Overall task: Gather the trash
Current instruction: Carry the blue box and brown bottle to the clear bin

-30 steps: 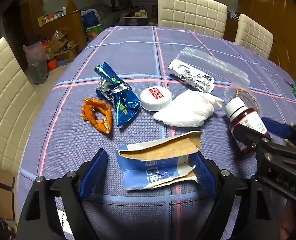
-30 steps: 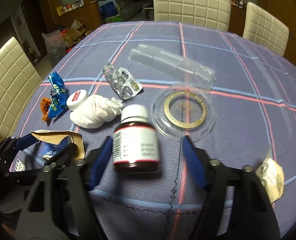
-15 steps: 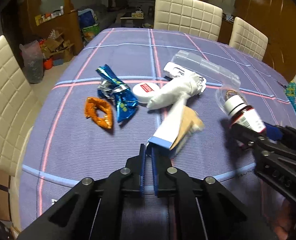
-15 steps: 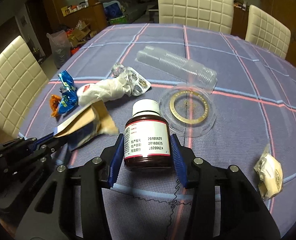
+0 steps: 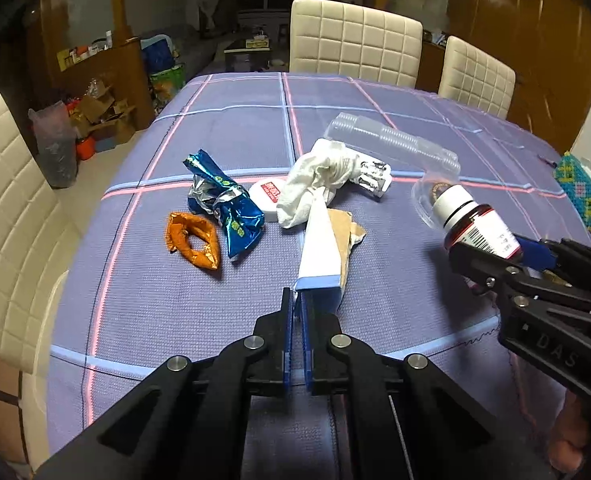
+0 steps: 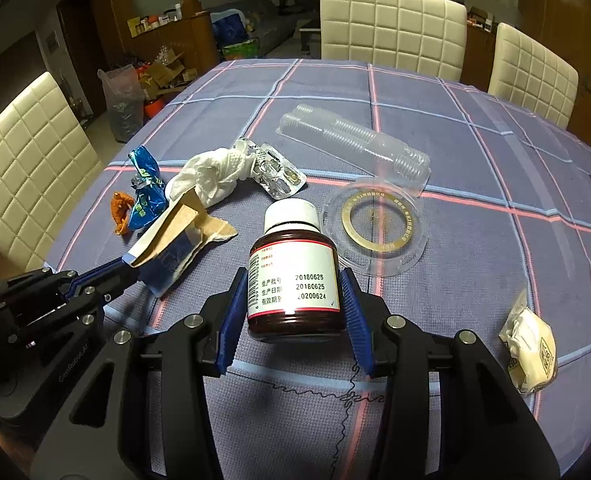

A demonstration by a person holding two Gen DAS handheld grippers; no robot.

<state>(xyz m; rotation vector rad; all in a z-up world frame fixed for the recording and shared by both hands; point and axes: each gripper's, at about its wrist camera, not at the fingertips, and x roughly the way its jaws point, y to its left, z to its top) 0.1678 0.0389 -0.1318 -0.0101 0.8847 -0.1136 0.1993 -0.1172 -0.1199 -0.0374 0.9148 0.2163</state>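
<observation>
Torn blue-and-white carton (image 5: 322,258) is pinched edge-on in the left gripper (image 5: 296,300) just beside the crumpled tissue (image 5: 319,182), while the right gripper (image 6: 293,300) clamps the brown medicine bottle (image 6: 293,276) beyond it.

Two fisheye cameras, one on each hand-held gripper, look steeply down and forward along their own fingers, close above a table (image 5: 199,312) covered in a purple checked cloth. The left view sits to the left and catches the right gripper (image 5: 491,256) at its right edge; the right view catches the left gripper (image 6: 131,274) at its lower left. Both share the scattered litter mid-table and the cream chairs (image 6: 391,24) beyond.
</observation>
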